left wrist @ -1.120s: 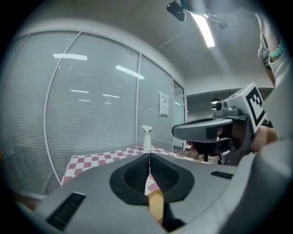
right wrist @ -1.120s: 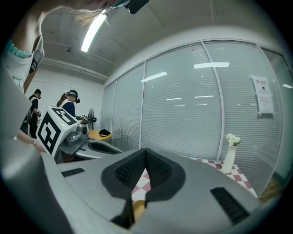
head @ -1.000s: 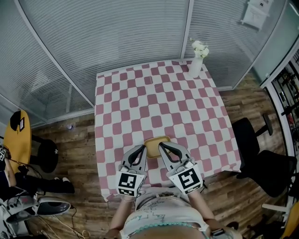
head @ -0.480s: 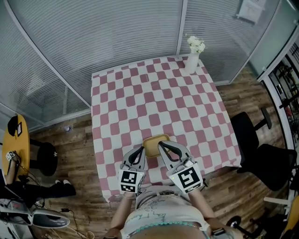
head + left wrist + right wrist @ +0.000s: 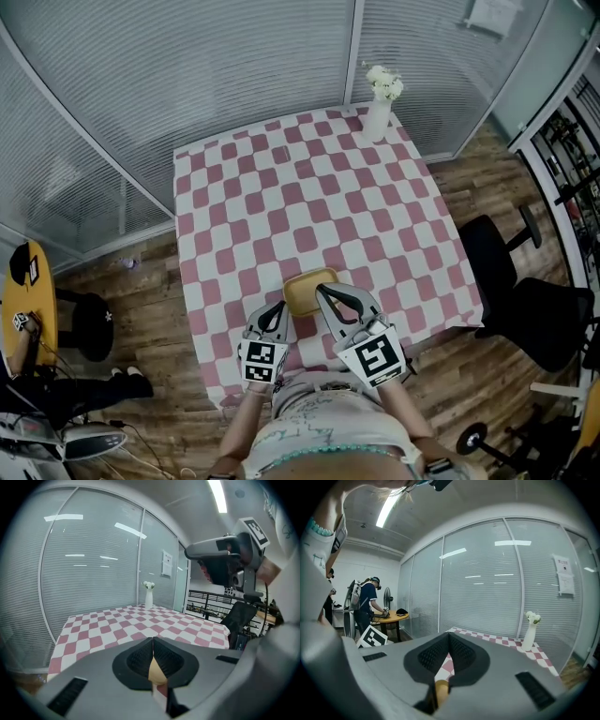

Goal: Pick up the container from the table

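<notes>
A shallow tan container [image 5: 309,290] lies near the front edge of the pink-and-white checked table [image 5: 300,197]. My left gripper [image 5: 279,309] hangs just left of and nearer than the container, low by the table edge, jaws shut with nothing between them. My right gripper [image 5: 322,292] reaches over the container's right near corner, also shut and empty. In the left gripper view the pads [image 5: 140,657] meet at the tip and a sliver of the container [image 5: 157,670] shows below them. The right gripper view shows closed pads [image 5: 461,654] with the container [image 5: 440,686] under them.
A white vase with flowers [image 5: 377,105] stands at the table's far right corner. Glass partition walls run behind the table. A black office chair [image 5: 506,281] sits to the right, and a round yellow table [image 5: 21,292] with a person stands at the far left.
My left gripper has sunk lower beside the table's front edge and looks smaller in the head view. The right gripper and the container have stayed put.
</notes>
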Demonstrator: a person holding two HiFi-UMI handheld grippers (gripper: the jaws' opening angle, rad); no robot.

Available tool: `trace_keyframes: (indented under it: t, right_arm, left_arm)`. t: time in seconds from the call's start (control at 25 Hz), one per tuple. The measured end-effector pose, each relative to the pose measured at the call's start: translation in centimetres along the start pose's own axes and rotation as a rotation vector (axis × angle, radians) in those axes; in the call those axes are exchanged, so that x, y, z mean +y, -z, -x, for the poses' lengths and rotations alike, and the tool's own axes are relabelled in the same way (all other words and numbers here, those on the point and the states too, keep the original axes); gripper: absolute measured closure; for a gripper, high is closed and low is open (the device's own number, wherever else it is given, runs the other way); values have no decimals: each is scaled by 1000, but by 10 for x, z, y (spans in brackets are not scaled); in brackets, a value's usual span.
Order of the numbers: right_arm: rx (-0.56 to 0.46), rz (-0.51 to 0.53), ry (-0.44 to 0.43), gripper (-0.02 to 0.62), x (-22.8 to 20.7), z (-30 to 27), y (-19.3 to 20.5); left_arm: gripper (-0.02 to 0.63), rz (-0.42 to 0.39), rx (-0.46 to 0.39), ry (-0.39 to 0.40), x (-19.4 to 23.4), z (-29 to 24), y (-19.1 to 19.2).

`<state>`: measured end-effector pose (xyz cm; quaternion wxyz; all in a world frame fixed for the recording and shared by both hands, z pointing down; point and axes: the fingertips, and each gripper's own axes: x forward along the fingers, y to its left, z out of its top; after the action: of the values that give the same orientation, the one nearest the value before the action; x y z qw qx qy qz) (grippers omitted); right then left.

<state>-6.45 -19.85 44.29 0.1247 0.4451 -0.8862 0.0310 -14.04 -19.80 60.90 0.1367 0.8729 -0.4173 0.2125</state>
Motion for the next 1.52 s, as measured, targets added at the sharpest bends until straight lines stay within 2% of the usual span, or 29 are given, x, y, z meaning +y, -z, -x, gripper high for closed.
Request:
trace_keyframes:
  t: [0.52,0.84,1.04,1.28,1.32,1.4,1.52]
  right_arm:
    - [28,-18,56,601,-6,3,15]
    - [67,-39,99,601,-13,10,22]
    - [59,-48,121,601,-18,15,25]
    - [76,-66,146,601,-25,18,27]
    - [76,-69,151,601,-26,18,27]
    - [77,-72,161,601,-29,20,29]
    - [79,-74,176,601,-33,23,32]
  left_arm:
    - [591,-44,166,43,7,-26,58]
    - [591,-33,207,63,12,-36,72]
    - [589,40,208,24,19,-45,77]
    - [588,140,259,-5,27,-59,85]
    - [577,156,262,-5,27,-61,85]
    - [474,184,273,-6,27,-65,87]
    - [454,207,298,-15,26,-72,94]
